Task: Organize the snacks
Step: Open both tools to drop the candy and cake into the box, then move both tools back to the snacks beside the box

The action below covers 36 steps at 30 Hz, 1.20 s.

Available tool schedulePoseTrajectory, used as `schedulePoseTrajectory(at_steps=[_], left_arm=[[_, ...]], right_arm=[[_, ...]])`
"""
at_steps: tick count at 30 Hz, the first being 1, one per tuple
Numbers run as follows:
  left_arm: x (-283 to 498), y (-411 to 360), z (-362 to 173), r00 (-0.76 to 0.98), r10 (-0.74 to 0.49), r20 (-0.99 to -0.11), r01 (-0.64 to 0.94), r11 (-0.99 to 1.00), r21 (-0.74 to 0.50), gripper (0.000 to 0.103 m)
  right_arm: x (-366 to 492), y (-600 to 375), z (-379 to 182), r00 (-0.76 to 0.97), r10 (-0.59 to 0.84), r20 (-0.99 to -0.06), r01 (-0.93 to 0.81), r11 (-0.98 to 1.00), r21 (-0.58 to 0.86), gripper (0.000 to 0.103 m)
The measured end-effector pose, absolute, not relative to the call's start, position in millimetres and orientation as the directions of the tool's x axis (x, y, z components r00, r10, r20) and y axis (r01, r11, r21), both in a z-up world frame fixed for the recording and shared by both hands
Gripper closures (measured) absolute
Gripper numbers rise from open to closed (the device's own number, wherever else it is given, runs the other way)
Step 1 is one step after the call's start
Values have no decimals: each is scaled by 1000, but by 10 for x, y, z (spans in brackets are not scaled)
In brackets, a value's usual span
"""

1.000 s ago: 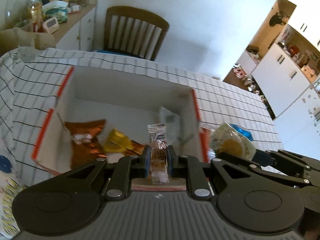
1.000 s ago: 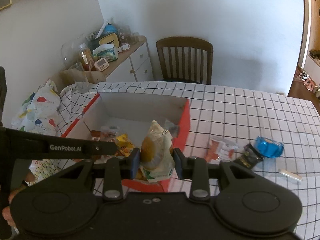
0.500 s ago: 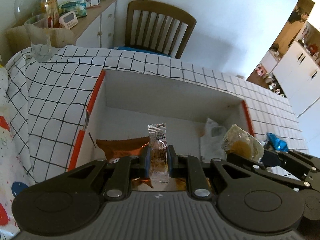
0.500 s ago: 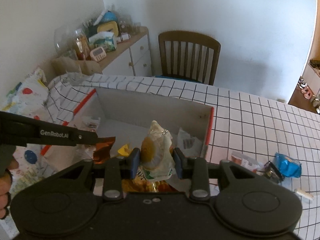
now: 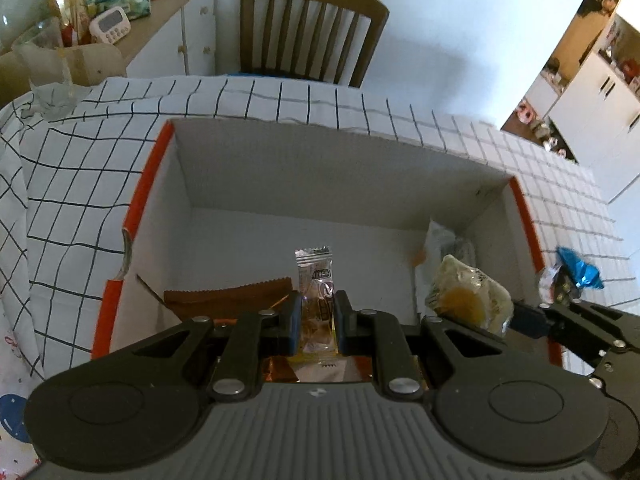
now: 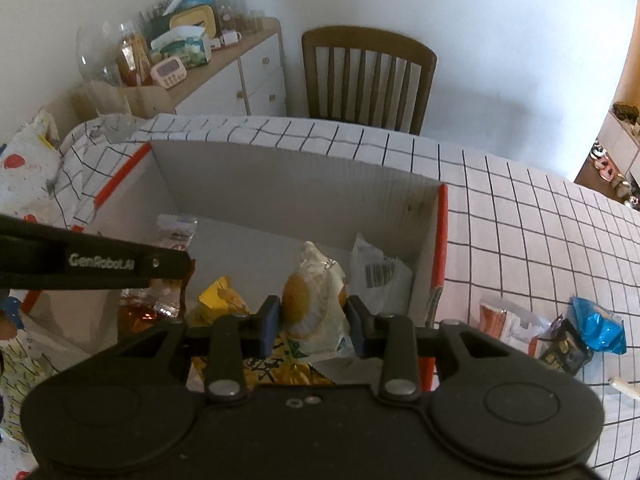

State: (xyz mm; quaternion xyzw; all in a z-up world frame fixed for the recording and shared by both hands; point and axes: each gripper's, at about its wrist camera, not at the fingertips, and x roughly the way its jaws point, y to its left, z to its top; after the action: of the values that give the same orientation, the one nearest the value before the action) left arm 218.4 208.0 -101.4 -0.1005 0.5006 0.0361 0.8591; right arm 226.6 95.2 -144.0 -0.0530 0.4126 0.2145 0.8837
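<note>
An open white box with orange edges [image 5: 132, 216] [image 6: 440, 240] sits on the checked tablecloth. My left gripper [image 5: 317, 312] is shut on a small clear snack packet [image 5: 314, 280] and holds it above the box's near side. My right gripper [image 6: 313, 320] is shut on a wrapped bun [image 6: 314, 300], also over the box; the bun shows at right in the left wrist view [image 5: 468, 300]. Inside the box lie a brown packet [image 5: 228, 296], a yellow packet [image 6: 220, 300] and a white bag with a barcode [image 6: 380, 276].
On the cloth right of the box lie a blue wrapper [image 6: 600, 328], a dark packet [image 6: 564, 348] and a red-white packet [image 6: 504, 320]. A wooden chair [image 6: 368, 76] stands behind the table. A cluttered sideboard [image 6: 224, 68] is at back left. A glass [image 5: 48, 76] stands at the table's far left corner.
Both grippers have moved forward over the box with their snacks still held; the box now fills more of each view.
</note>
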Motion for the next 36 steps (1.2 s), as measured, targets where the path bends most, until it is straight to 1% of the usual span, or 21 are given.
schedulePoseTrajectory(at_steps=[6,11,19,24,26,29,33,36], left_arm=[[2190,2092,-1137,470,-27,-882,-177,976,-124,87],[2167,2077,-1145,467,-28,-884,-182,975,-127,86],[2076,1996,-1087,471,-38,-882,-160,979,-128,86],[1977,1992,-1010,482,-39,-875,-165,977,-135,86],[1942,1992,-971,486,-41,-873,-168,976,-139,86],[1883,1977,-903,497,-39,-867,-165,976,-139,86],[1771,1907,-774,526,6,-851,-166,981,-95,86],[1697,1861,-681,540,-12,-841,-152,982,-111,86]], right_arm=[[2267,995,-1514,562,315,-765,-427,902,58,69],[2265,971,-1520,557,320,-766,-423,903,69,67],[2238,933,-1458,555,347,-756,-424,900,102,54],[2130,846,-1355,554,378,-741,-444,888,121,43],[2086,806,-1306,555,386,-736,-450,884,125,40],[2017,752,-1228,556,406,-726,-459,878,139,39],[1919,667,-1111,562,431,-706,-470,869,156,33],[1842,594,-1023,571,447,-689,-481,862,161,30]])
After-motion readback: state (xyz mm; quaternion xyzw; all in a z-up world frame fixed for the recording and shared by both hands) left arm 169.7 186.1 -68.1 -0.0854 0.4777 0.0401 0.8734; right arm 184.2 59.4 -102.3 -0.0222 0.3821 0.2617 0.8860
